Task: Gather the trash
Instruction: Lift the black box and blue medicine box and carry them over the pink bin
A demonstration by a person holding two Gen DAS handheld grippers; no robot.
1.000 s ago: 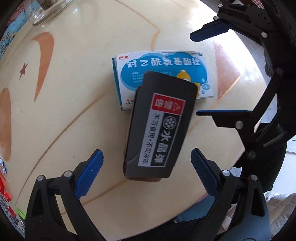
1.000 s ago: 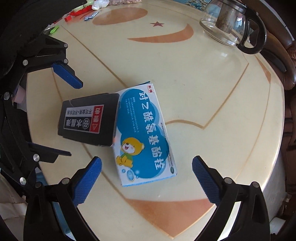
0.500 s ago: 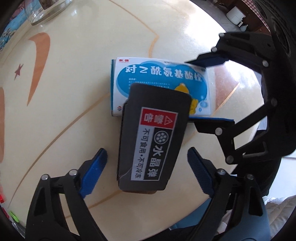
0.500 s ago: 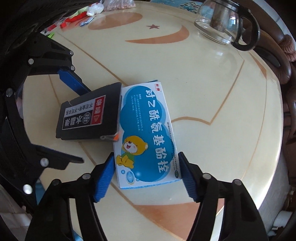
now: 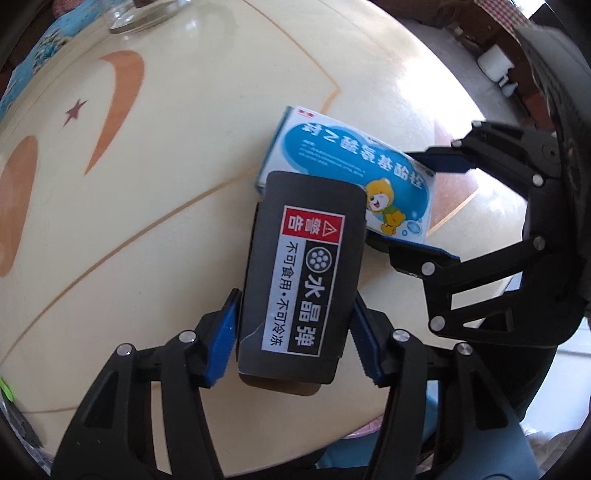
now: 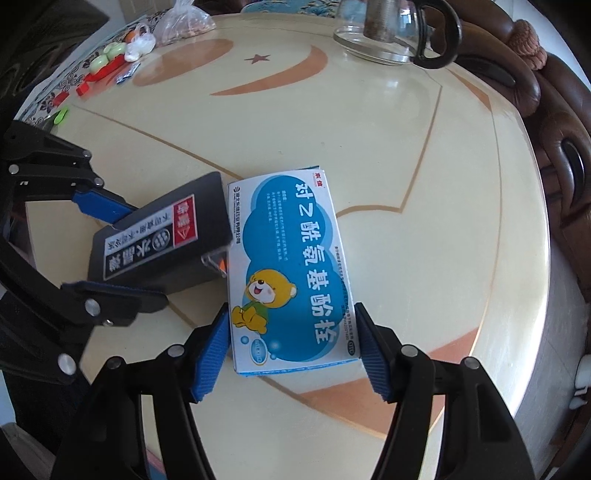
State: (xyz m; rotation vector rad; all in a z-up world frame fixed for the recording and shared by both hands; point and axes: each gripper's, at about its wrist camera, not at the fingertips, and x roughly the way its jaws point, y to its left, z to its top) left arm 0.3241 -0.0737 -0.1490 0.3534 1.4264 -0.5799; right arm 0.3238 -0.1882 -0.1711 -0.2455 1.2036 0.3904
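round table [image 6: 369, 147], glass teapot [image 6: 391, 33], brown sofa [image 6: 554, 122]

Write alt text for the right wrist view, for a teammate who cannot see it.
The right gripper clamps a blue-and-white cardboard medicine box with a cartoon bear, lying on a round cream table with orange inlay. Left of it, the left gripper, its jaws just closing, holds a black rectangular box with a red warning label. A glass teapot stands at the far edge.
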